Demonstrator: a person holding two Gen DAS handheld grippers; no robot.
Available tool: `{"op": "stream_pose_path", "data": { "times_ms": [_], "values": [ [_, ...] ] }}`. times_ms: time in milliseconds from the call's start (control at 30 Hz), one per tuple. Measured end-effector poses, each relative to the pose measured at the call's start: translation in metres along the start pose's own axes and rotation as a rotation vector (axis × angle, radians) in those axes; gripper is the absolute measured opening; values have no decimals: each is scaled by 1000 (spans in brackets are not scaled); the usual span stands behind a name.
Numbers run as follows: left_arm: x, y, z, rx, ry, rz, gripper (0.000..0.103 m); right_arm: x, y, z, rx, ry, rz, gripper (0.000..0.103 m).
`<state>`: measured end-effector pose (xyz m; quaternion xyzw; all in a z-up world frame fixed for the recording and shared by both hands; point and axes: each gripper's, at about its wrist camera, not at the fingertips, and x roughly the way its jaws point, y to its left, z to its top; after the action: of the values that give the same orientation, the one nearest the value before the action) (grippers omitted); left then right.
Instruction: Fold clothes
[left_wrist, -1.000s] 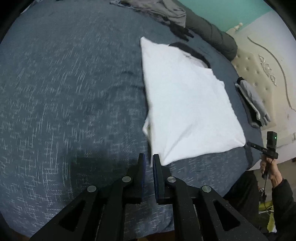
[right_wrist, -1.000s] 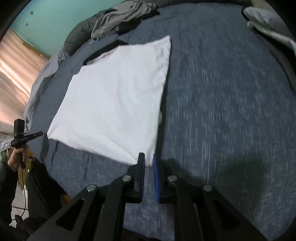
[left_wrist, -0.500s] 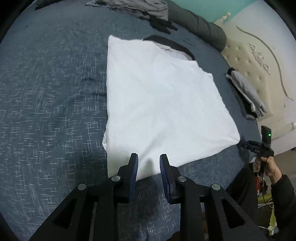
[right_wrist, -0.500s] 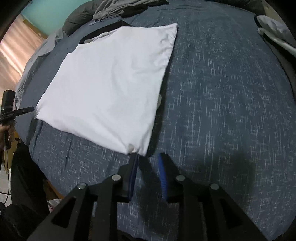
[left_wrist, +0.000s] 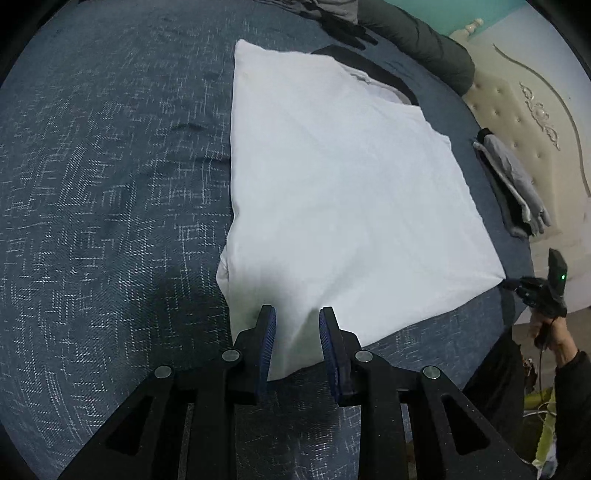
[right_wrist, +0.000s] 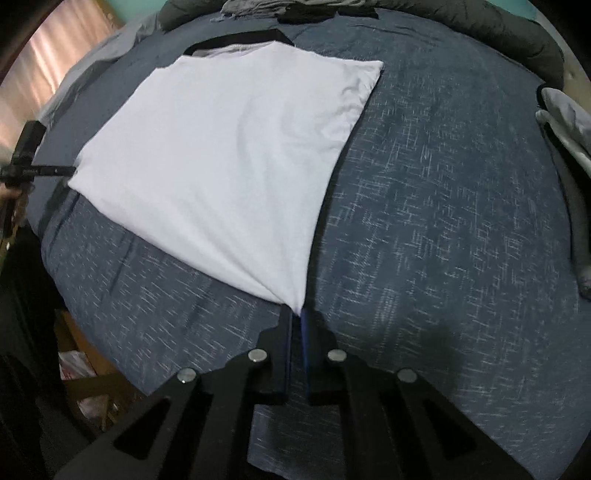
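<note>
A white folded shirt (left_wrist: 340, 192) lies flat on the blue-grey bedspread (left_wrist: 110, 206); it also shows in the right wrist view (right_wrist: 229, 162). My left gripper (left_wrist: 297, 317) is open, its jaws on either side of the shirt's near corner. My right gripper (right_wrist: 295, 317) is shut on the shirt's other near corner, and the cloth is drawn taut toward it. In the left wrist view the right gripper (left_wrist: 517, 286) shows at the shirt's far right corner. In the right wrist view the left gripper (right_wrist: 72, 170) shows at the far left corner.
A dark rolled duvet (left_wrist: 417, 44) and loose grey clothes (right_wrist: 258, 5) lie at the back of the bed. A folded grey stack (left_wrist: 513, 188) sits by the cream headboard (left_wrist: 532, 122). The bed edge (right_wrist: 110, 354) drops off near my right gripper.
Both grippers opened and moved in on the shirt's near corners. The right one has since shut on its corner and the cloth is pulled taut. The left one stays open around its corner.
</note>
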<state>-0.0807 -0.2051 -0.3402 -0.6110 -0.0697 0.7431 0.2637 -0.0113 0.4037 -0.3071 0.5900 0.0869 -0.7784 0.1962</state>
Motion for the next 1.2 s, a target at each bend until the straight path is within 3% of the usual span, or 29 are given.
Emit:
{"op": "stream_pose_path", "data": {
  "times_ms": [167,333,467,600,667,867,1000,1200],
  "values": [
    [5,1,-2,0,12,8,27,11,4,-5,-43,31,-18,4],
    [-2,3,-4,-8,1,-3,27,-2,-3,-7,60,9,12,5],
    [-17,7,-6,-10,-26,-9,27,-25,5,-3,81,-24,-29,5],
    [-33,16,-9,-35,-62,2,43,-43,34,30,107,-97,3,5],
    [-37,20,-12,-49,-74,3,44,-45,61,40,101,-120,67,5],
    [-46,36,-12,-92,-87,-6,45,-8,134,94,18,-99,175,5],
    [-42,40,-13,-113,-77,-15,47,31,160,119,24,-47,218,5],
    [-31,37,-16,-112,-46,-37,55,55,190,137,70,-13,237,5]
  ]
}}
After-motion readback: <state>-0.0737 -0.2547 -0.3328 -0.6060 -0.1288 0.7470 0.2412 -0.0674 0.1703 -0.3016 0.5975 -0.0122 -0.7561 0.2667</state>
